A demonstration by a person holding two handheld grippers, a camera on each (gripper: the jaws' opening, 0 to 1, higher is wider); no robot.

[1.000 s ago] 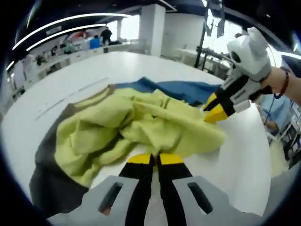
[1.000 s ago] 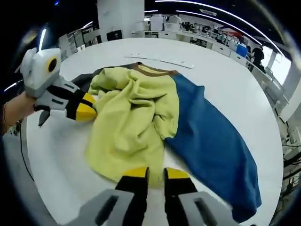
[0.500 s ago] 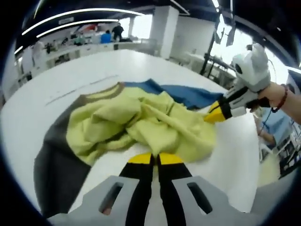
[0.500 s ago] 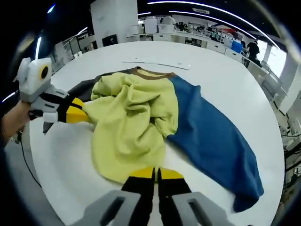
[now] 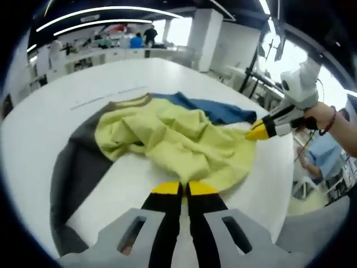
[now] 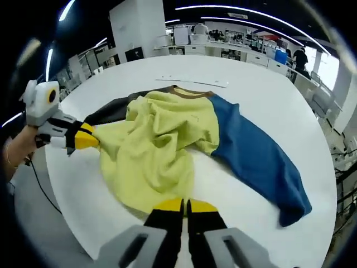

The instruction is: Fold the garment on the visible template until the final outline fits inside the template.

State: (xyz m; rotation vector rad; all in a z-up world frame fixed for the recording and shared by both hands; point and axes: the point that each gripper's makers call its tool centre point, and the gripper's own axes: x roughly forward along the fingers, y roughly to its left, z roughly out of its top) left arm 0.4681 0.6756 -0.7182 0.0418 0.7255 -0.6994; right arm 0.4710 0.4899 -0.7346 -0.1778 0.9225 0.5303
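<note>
You have one big white round table (image 5: 67,106) in front of you, and one garment (image 5: 178,139) lies bunched up in the middle of it. The garment has three colours: yellow-green in the middle, a blue sleeve (image 6: 256,162) and a dark grey sleeve (image 5: 72,173).

In the left gripper view, the grey sleeve runs long toward you on the left, and the blue part peeks out at the far side. In the right gripper view, the blue sleeve lies long and flat on the right, and little of the grey shows.

You hold two grippers. Your left gripper (image 5: 177,188) has its yellow tips pressed together, right at the near edge of the yellow cloth. Your right gripper (image 6: 178,206) looks the same at its own edge. I cannot tell if either one pinches cloth.
</note>
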